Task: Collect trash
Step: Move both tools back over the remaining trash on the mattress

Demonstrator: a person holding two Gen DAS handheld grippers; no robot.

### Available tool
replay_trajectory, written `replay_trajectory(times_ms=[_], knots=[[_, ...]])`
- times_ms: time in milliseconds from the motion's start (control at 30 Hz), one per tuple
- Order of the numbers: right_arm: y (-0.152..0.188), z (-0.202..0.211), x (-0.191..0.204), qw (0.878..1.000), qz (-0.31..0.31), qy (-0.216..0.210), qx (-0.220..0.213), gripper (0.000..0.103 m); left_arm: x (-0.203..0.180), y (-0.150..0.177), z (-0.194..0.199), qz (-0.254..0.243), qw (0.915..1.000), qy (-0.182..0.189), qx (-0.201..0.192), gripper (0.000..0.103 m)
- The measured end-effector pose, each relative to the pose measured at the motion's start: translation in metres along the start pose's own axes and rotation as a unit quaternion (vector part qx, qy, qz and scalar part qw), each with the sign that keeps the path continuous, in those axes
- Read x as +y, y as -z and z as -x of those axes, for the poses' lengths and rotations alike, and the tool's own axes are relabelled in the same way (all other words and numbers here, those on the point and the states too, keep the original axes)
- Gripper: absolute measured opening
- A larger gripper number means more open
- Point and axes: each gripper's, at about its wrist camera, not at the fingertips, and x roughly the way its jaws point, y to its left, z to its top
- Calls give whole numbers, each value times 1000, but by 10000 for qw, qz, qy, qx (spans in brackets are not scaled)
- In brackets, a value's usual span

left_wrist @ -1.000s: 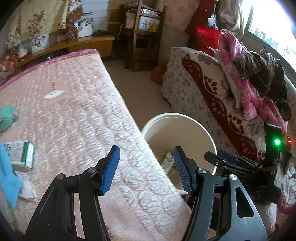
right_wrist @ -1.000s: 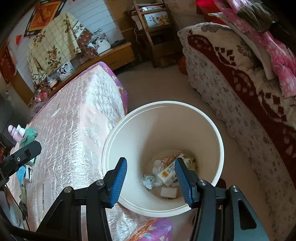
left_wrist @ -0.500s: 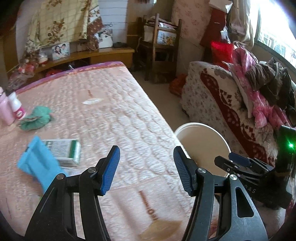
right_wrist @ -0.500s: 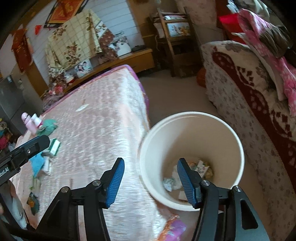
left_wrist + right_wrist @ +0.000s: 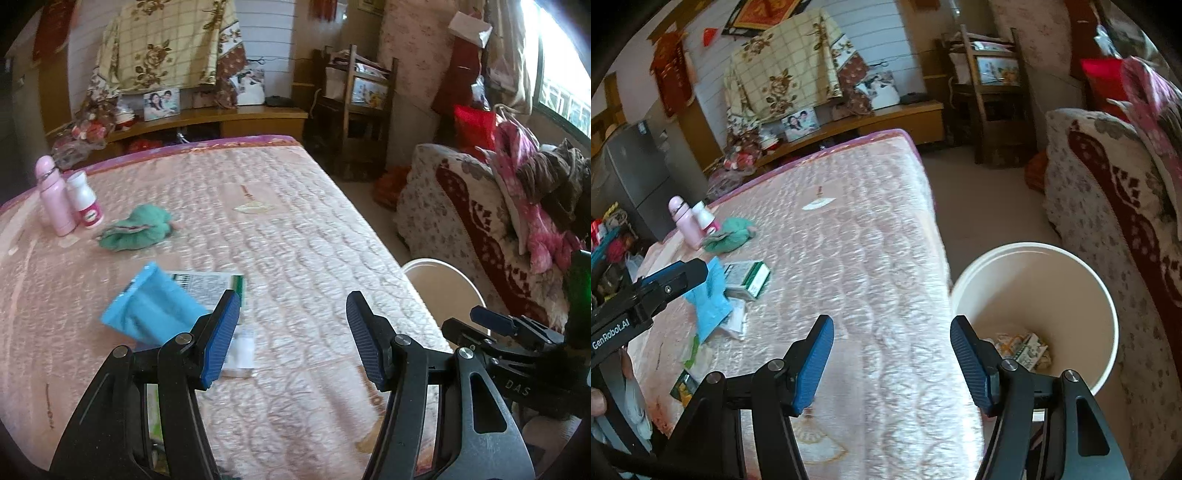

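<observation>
Both grippers have swung away from the white bucket [image 5: 1034, 258] since a second ago, when the right one hung straight over its mouth; now each looks across the pink quilted mattress [image 5: 295, 229] instead. Left gripper [image 5: 291, 339]: jaws apart, nothing between the blue pads, only mattress showing in the gap. Right gripper [image 5: 892, 363]: jaws opening, and likewise empty, with bare quilt between them.

Taking the bucket as the landmark: it stands on the floor, just beside the mattress's long edge, between the mattress and the floral-covered sofa [image 5: 1108, 192]. Scraps of paper and packaging trash [image 5: 1023, 349] lie in its bottom (the right view looks down into it). Well to the left of the bucket, on the mattress, lie a blue packet [image 5: 151, 308] and a green-and-white box [image 5: 207, 282], touching or overlapping, with a flat white wrapper [image 5: 240, 350] just beside them. Farther still from the bucket sit a crumpled green cloth [image 5: 136, 229], a pink bottle [image 5: 53, 195] and a small white bottle [image 5: 85, 201] standing upright side by side. A small pale scrap [image 5: 253, 207] lies on the mattress beyond.
</observation>
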Motion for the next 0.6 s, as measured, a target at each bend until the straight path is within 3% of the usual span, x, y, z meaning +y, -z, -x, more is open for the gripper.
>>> replay_trajectory(times_ms=[333, 600], knots=[[1, -10, 36, 9992, 309, -220, 112, 64, 39, 9, 13, 207, 9997, -160, 27, 59], [8, -18, 67, 9970, 522, -478, 301, 65, 90, 22, 28, 444, 9984, -210, 271, 59]])
